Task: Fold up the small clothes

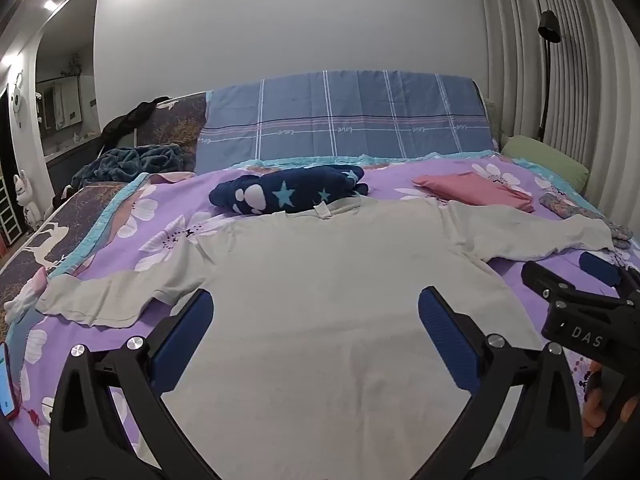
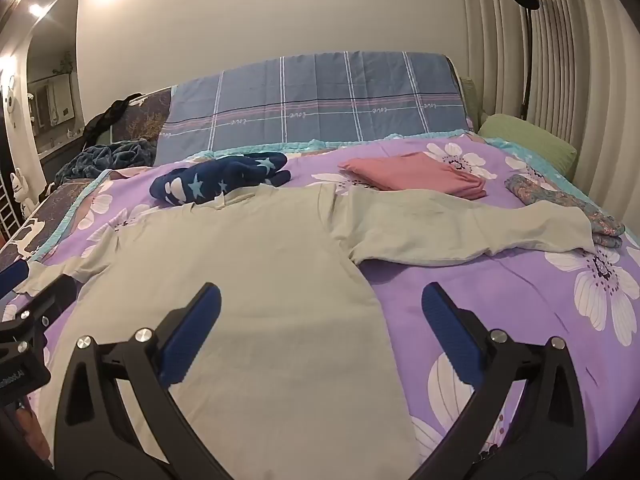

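A pale grey long-sleeved top [image 1: 332,280] lies spread flat across the centre of a purple floral bedspread [image 1: 132,220], its collar toward the top of the frame and both sleeves stretched out to left and right. The left gripper [image 1: 316,312] hovers over the lower middle of the garment, its blue-padded fingers [image 1: 188,340] spread wide and holding nothing. The right gripper [image 2: 320,304] is likewise released, jaws apart, poised over the top's side edge with one finger above the fabric and the other above bare bedspread in the lower right of its view; in the left wrist view its black body intrudes at the right edge.

Just beyond the collar sits a navy bundle with stars [image 1: 288,192], touching or nearly touching the neckline. A folded pink garment [image 2: 416,176] rests in the upper right of the bedspread, close to the right sleeve, and a patterned floral cloth [image 2: 568,208] lies at the far right, its end overlapped by the sleeve cuff. A blue checked pillow [image 1: 348,120] stands against the wall behind, with a green pillow [image 2: 528,140] at its right and a black floor lamp [image 2: 528,40] in front of the curtains.
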